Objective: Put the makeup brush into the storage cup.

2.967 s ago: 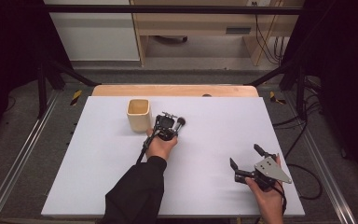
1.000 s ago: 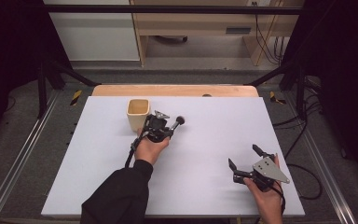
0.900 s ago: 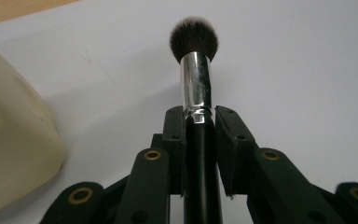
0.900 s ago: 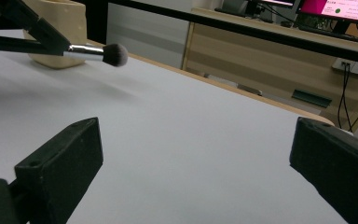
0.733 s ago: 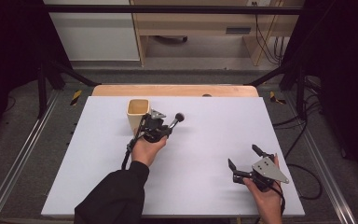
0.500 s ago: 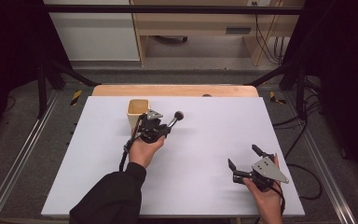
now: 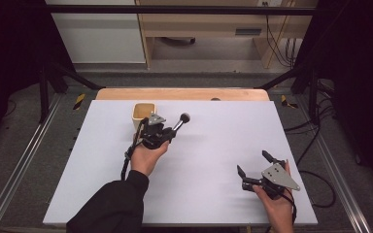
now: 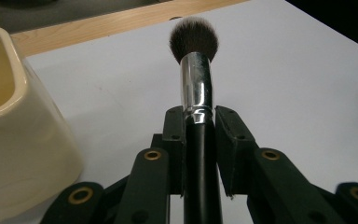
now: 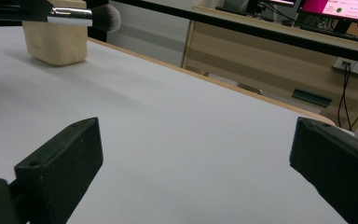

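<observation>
Left gripper [image 7: 167,132] clamps the makeup brush [image 8: 196,84] by its handle and has carried it up and toward the cream cup [image 7: 143,114] near the tabletop's far edge, bristles aloft beside it. Drop-in looks next. Right gripper [image 7: 256,167] rests unclenched, empty, near right corner.

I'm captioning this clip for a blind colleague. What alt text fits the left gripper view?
Two black jaws of the left gripper are clamped on the black handle of a makeup brush, whose silver ferrule and dark bristles point away over a white table. A cream square cup stands close at the left, with a wooden edge behind.
</observation>
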A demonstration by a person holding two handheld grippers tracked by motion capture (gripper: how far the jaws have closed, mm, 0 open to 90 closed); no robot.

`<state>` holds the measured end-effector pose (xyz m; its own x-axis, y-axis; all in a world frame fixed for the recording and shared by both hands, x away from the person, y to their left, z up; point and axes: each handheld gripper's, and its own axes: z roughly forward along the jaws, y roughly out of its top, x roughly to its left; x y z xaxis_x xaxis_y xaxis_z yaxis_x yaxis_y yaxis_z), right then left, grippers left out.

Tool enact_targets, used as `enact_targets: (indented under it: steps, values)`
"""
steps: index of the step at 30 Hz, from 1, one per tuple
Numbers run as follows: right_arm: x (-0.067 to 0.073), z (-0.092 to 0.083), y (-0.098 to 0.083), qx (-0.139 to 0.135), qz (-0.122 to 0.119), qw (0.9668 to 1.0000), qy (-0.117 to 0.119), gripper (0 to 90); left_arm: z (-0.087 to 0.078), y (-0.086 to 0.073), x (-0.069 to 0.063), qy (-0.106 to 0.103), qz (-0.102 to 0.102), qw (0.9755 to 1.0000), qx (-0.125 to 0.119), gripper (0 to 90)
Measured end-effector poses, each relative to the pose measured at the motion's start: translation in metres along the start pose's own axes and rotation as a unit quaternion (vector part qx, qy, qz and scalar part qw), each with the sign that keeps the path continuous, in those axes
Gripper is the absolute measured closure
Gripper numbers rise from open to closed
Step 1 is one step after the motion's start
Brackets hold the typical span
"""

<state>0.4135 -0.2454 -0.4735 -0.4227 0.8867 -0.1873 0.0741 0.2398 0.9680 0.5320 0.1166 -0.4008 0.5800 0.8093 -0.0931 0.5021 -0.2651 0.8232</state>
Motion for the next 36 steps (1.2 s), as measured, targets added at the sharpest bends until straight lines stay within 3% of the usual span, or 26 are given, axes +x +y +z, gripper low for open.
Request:
enact_targets:
  steps: [36]
  values:
    - [0.002,0.001,0.000,0.002,-0.002,1.0000,0.000,2.6,-0.015,0.002,0.004,-0.005,0.000,0.9996,-0.028,74.4]
